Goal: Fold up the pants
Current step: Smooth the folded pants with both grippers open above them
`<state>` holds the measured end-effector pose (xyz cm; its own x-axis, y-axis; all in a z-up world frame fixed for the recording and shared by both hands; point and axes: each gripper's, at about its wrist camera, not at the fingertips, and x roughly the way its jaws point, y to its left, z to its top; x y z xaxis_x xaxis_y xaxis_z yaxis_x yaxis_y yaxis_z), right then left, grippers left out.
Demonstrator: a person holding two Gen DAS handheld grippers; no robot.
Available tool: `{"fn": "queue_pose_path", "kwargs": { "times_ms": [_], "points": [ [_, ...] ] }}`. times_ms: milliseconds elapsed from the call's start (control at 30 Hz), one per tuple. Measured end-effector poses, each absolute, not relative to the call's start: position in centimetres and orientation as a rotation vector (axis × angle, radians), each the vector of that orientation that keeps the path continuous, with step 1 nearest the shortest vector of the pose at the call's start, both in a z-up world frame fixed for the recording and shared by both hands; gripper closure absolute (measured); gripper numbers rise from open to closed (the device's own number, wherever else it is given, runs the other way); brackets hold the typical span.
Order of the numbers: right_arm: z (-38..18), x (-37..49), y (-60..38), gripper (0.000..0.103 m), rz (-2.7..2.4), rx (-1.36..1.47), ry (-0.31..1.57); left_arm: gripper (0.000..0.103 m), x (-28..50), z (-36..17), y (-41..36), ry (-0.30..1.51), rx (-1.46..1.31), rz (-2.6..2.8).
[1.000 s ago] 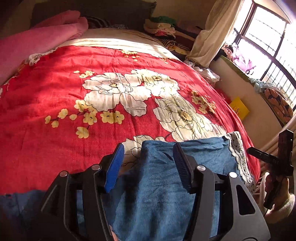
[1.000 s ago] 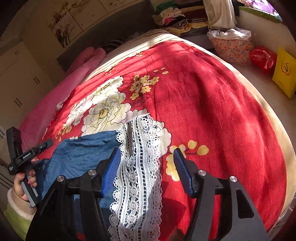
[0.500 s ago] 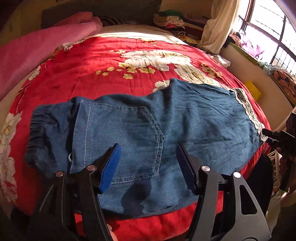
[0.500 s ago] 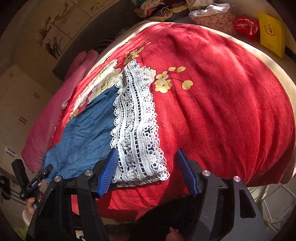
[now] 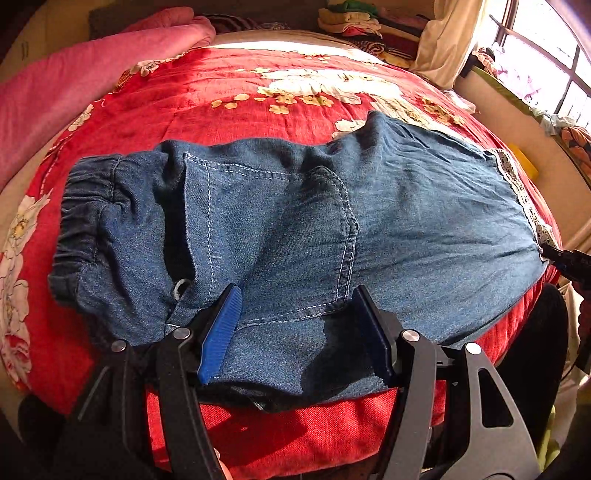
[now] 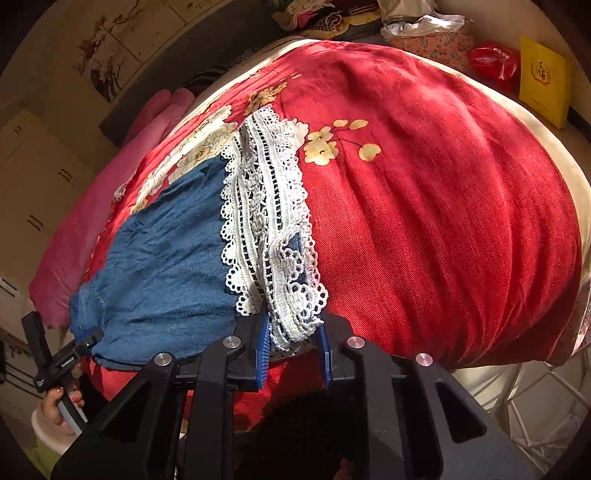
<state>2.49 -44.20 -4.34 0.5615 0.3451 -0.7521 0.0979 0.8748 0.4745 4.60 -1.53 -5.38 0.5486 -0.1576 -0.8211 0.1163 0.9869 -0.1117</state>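
Observation:
Blue denim pants (image 5: 295, 206) lie flat across the red flowered bedspread (image 5: 221, 118), elastic waistband (image 5: 81, 221) to the left and white lace hem (image 5: 517, 188) to the right. My left gripper (image 5: 295, 325) stands open over their near edge below the back pocket, with flat denim between its blue pads. In the right wrist view the lace hem (image 6: 269, 206) is bunched up between the closing jaws of my right gripper (image 6: 292, 345), and the pads press on it. The left gripper (image 6: 85, 339) shows at the far left, held by a hand (image 6: 55, 406).
A pink blanket (image 5: 74, 74) lies along the left side of the bed. Stacked clothes (image 5: 362, 22) sit at the head. A red bag (image 6: 491, 62) and a yellow bag (image 6: 543, 81) stand on the floor past the bed. The window (image 5: 535, 48) is at the right.
Both grippers drew back to the near edge of the bed and tipped down. The right jaws then narrowed onto the lace hem and bunched it. The left jaws stay apart.

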Motion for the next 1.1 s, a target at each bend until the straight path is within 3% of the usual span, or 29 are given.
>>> {"fn": "queue_pose_path", "kwargs": {
  "times_ms": [167,300,467,567,1100],
  "points": [
    [-4.6,2.5,-44.4,0.078,0.163,0.542,0.963,0.048,4.6,-5.5,-1.7,0.974,-0.033,-0.156],
    [-4.1,1.9,-44.5,0.069,0.163,0.561,0.961,0.04,4.1,-4.7,-2.1,0.965,-0.039,-0.156],
    [-3.1,0.5,-44.5,0.054,0.147,0.545,0.948,0.035,3.5,-3.0,-2.4,0.956,-0.068,-0.165],
    [-2.1,-0.4,-44.3,0.05,0.144,0.526,0.921,0.033,3.3,-1.8,-3.0,0.94,-0.078,-0.179],
    [1.6,-2.5,-44.5,0.025,0.152,0.551,0.795,0.018,5.3,4.4,-11.6,0.839,0.007,-0.329]
  ]
}}
